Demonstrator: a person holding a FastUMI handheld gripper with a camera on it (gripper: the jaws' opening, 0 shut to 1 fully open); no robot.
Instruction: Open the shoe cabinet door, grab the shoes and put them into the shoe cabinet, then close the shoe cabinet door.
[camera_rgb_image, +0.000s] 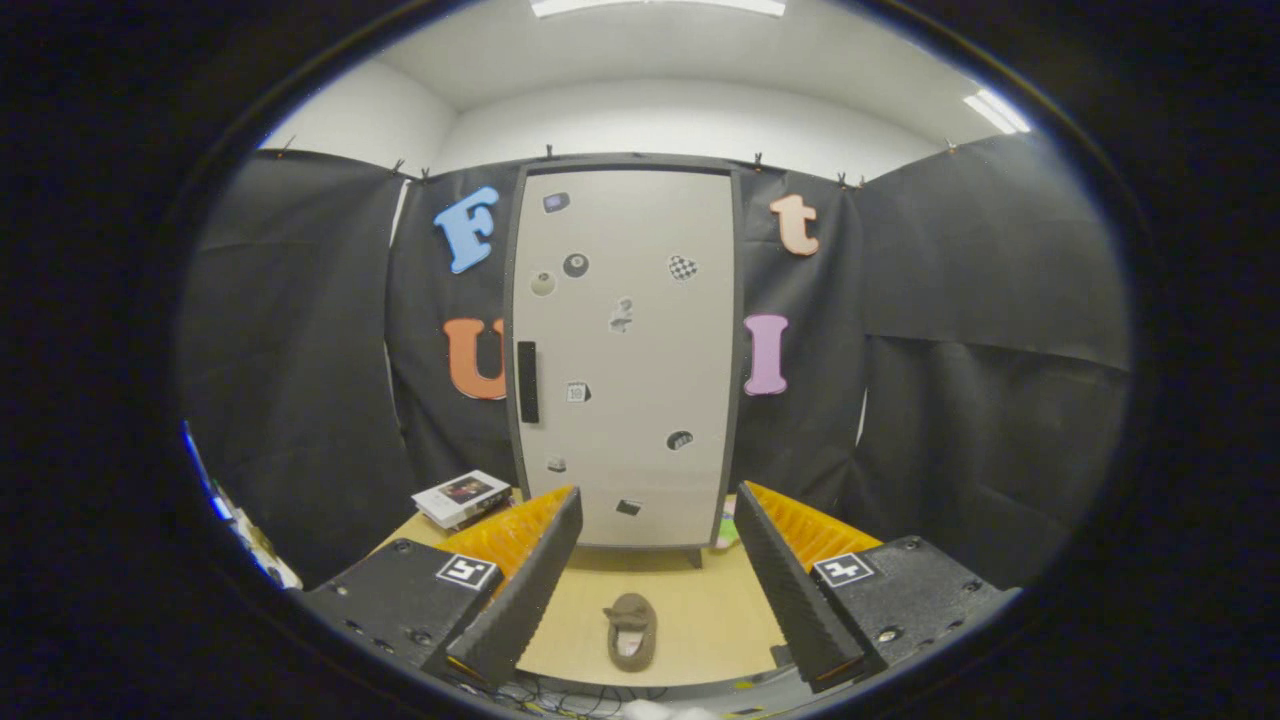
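A tall light-grey shoe cabinet (625, 350) with a dark frame stands straight ahead against the booth wall. Its door is closed, dotted with small stickers, and carries a dark vertical handle (527, 381) near its left edge. A brown slipper (631, 631) lies on the wooden tabletop (700, 610) between my fingers and in front of the cabinet, toe pointing toward the door. My gripper (655, 525) is open, fingers spread wide with nothing between them, well short of the cabinet.
A small white box (462, 497) sits on the table left of the cabinet base. A green item (727, 530) peeks out at the cabinet's lower right. Cables (560, 700) lie below the table's near edge.
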